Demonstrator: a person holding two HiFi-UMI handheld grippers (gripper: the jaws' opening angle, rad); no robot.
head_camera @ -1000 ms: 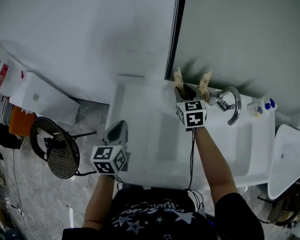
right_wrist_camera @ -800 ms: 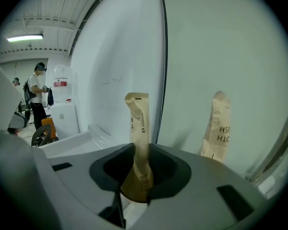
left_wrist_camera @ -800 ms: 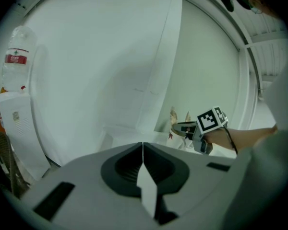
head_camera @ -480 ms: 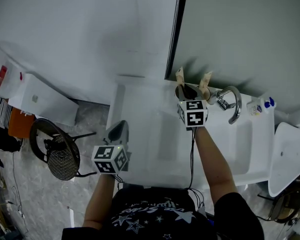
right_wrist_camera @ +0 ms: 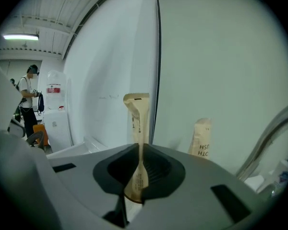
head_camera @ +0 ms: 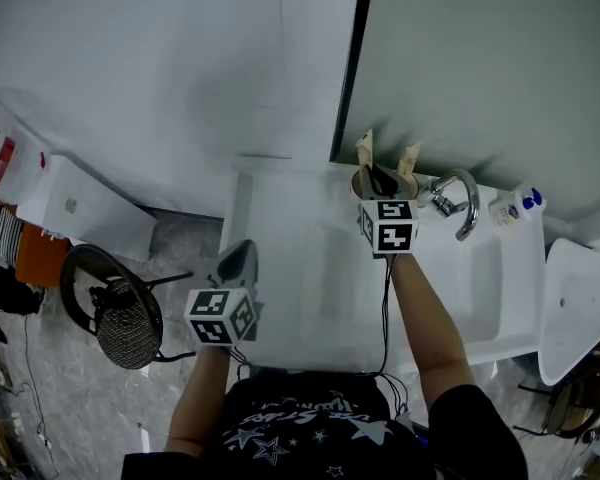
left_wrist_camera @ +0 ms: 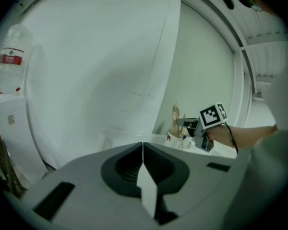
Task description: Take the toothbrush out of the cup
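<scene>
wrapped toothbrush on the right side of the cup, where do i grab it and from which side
Probably the stretch of the wrapped toothbrush that stands clear above the cup rim. It stands nearly upright with its printed face toward the front of the sink, so come in level from there, jaws either side, and lift straight up. The faucet stands close on its right.

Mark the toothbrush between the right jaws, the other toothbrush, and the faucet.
Gripped toothbrush point(right_wrist_camera: 139, 128), right gripper view, wrapper above the pinch.
Other toothbrush point(right_wrist_camera: 201, 140), right gripper view, wrapper middle.
Faucet point(head_camera: 475, 206), head view, curved spout.

Toothbrush point(right_wrist_camera: 138, 123) in matt paper; tap point(head_camera: 468, 208) glossy metal.
</scene>
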